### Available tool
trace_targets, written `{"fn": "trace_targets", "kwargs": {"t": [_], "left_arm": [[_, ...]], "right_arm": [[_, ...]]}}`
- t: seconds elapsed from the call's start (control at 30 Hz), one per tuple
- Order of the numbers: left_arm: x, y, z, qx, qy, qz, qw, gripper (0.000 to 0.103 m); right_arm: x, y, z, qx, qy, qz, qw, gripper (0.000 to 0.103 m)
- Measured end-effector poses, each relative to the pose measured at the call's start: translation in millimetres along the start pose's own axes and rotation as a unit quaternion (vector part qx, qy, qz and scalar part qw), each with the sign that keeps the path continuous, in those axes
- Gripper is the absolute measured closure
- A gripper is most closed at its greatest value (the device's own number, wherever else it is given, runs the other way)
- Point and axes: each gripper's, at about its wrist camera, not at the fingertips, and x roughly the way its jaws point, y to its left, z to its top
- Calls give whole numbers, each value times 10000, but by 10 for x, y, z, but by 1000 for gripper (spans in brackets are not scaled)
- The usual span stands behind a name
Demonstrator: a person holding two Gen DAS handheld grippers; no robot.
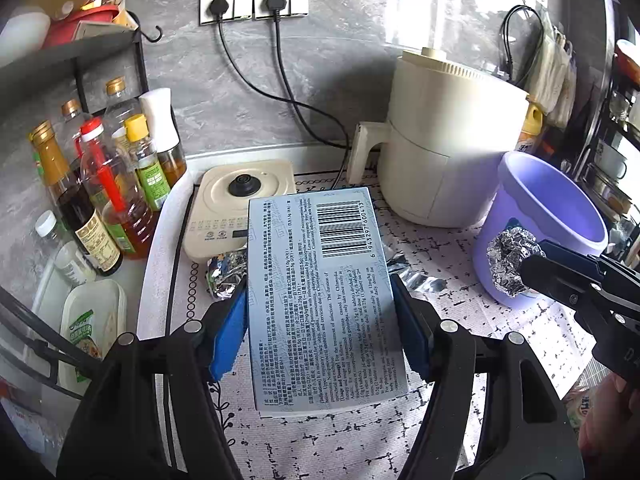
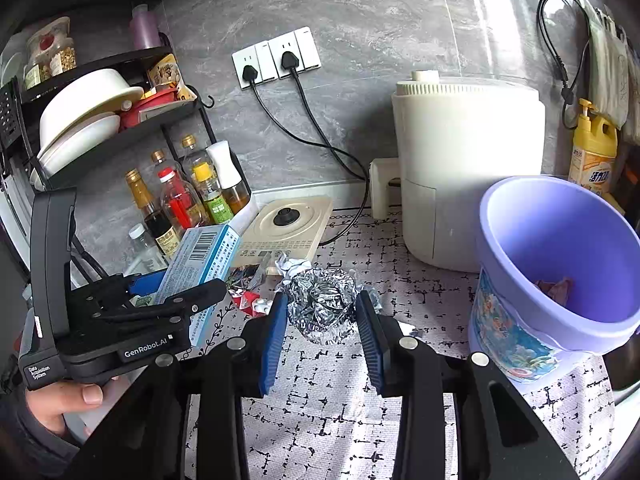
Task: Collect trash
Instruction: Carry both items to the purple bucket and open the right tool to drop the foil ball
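The left tongs [image 1: 320, 320] pinch a pale blue medicine box [image 1: 320, 296] between their blue pads, barcode face up, lifted above the patterned mat [image 1: 320, 440] on the desk; the right tongs [image 2: 322, 316] are closed on a crumpled foil ball [image 2: 322, 306], held just above the mat and to the left of the purple bucket [image 2: 560, 264]; in the left wrist view that foil ball [image 1: 510, 258] sits against the bucket's near wall [image 1: 492, 248] below its rim; something reddish lies at the bottom of the bucket, too small to name; on the mat near the left tongs lie more foil scraps [image 1: 222, 276] and a red-and-white wrapper [image 2: 250, 300]; beyond these stands a cream kettle base [image 1: 240, 200], then a cream air fryer [image 1: 452, 140] beside the bucket; condiment bottles [image 1: 100, 184] cluster to the left under a black dish rack [image 2: 100, 100]; farthest back, two black plugs [image 1: 248, 2] sit in the wall sockets on the grey wall; a yellow detergent bottle [image 2: 592, 148] stands at the far right.
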Motion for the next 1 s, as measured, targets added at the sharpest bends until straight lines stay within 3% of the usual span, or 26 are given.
{"fn": "trace_targets", "kwargs": {"t": [0.5, 1.0], "left_arm": [[-161, -774, 395, 750, -436, -785, 9931, 37], [-68, -1225, 636, 1034, -613, -1248, 9849, 37]], "right_arm": [[-697, -622, 103, 505, -702, -802, 9930, 68], [-815, -1123, 296, 726, -969, -1412, 9825, 66]]}}
